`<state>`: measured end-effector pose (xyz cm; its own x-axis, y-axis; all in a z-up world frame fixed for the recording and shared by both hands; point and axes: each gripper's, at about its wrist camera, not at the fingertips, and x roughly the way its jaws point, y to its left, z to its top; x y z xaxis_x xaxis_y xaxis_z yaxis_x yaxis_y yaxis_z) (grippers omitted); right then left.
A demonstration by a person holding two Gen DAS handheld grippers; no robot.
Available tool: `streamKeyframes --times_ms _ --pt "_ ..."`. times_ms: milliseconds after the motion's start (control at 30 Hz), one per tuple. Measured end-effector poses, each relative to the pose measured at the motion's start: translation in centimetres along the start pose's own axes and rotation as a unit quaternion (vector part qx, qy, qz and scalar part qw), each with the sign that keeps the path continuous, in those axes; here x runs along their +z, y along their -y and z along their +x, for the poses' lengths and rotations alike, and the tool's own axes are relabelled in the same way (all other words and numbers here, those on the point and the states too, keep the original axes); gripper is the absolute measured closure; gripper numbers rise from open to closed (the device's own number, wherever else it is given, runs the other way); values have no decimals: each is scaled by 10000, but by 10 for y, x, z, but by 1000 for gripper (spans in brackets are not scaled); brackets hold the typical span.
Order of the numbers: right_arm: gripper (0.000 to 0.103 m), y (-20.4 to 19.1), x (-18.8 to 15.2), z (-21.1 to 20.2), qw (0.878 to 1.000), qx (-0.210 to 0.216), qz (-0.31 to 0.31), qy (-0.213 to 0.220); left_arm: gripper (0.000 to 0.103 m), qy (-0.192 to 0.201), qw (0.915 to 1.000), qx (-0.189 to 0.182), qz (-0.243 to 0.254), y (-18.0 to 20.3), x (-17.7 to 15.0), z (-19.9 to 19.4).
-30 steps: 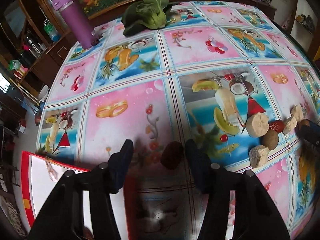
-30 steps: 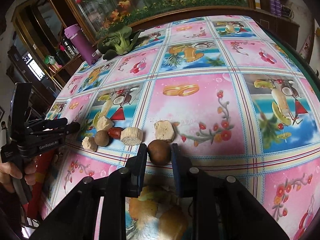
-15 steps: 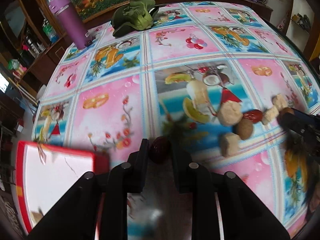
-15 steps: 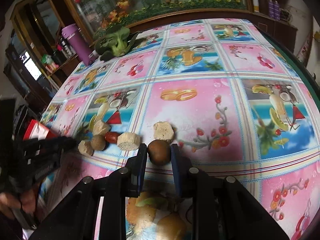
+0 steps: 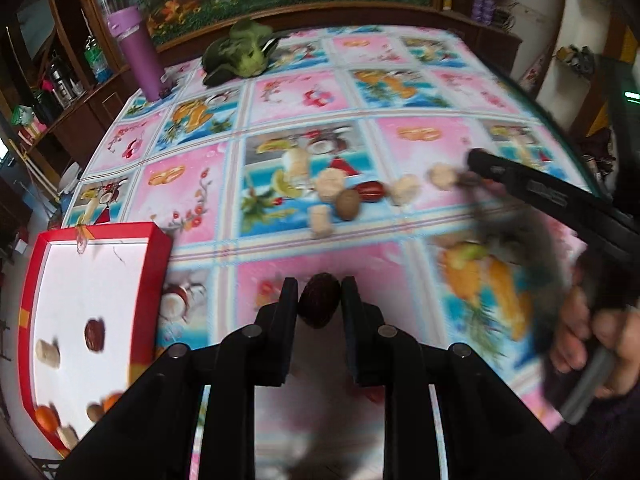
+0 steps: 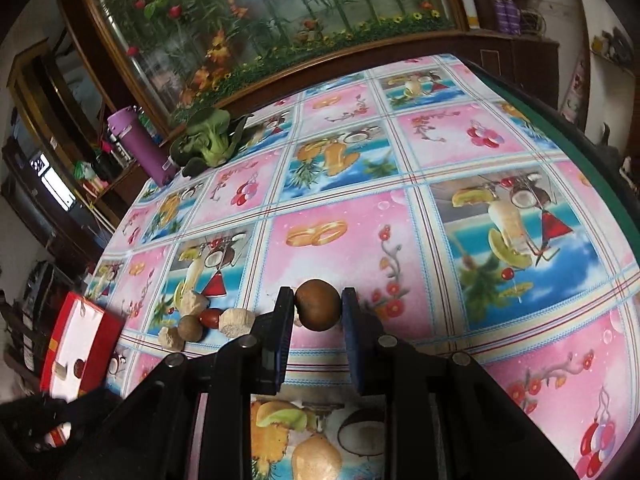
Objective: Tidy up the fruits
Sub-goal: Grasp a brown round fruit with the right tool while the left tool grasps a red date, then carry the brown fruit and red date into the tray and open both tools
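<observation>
My left gripper is shut on a dark red date, held above the tablecloth to the right of the red-rimmed white tray. The tray holds a date, a pale chunk and other small fruits. My right gripper is shut on a round brown fruit, lifted off the cloth. A cluster stays on the table: pale chunks, a brown fruit and a red date. The cluster also shows in the right wrist view.
A purple bottle and a green leafy vegetable stand at the table's far left. The table's green edge runs along the right. Dark cabinets line the left and back walls. The tray lies at the front-left corner.
My left gripper closed on the date and lifted it, moving back with the tray coming into view. My right gripper lifted the brown fruit off the cloth.
</observation>
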<state>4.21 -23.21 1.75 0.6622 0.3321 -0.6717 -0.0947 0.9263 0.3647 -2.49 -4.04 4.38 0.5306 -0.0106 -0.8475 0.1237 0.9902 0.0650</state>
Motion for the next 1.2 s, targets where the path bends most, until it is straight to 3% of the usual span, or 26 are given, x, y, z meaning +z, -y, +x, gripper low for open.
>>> streamKeyframes --times_ms 133,300,433,600,733,933,1200 --pt "80 -1 -1 -5 9999 0 -21 123 80 218 9995 -215 -103 6 -13 -23" --pt "80 3 -1 -15 9992 163 59 368 80 562 9974 -275 -352 0 -28 -43" --pt "80 -3 -4 -20 9980 46 -119 619 80 1000 9941 -204 -367 -9 -44 -65" --pt "80 -4 -5 -29 9954 -11 -87 954 80 1461 9877 -152 -539 -41 -57 -92" --pt "80 -17 -9 -39 9944 45 131 1044 80 1950 9780 105 -739 -78 -66 -120" --pt "80 -113 -18 -49 9909 626 -620 1017 79 2434 9625 461 -1108 -136 -74 -147" --pt "81 -230 -48 -31 9752 1694 -1425 88 79 2450 9498 939 -1702 -203 -92 -143"
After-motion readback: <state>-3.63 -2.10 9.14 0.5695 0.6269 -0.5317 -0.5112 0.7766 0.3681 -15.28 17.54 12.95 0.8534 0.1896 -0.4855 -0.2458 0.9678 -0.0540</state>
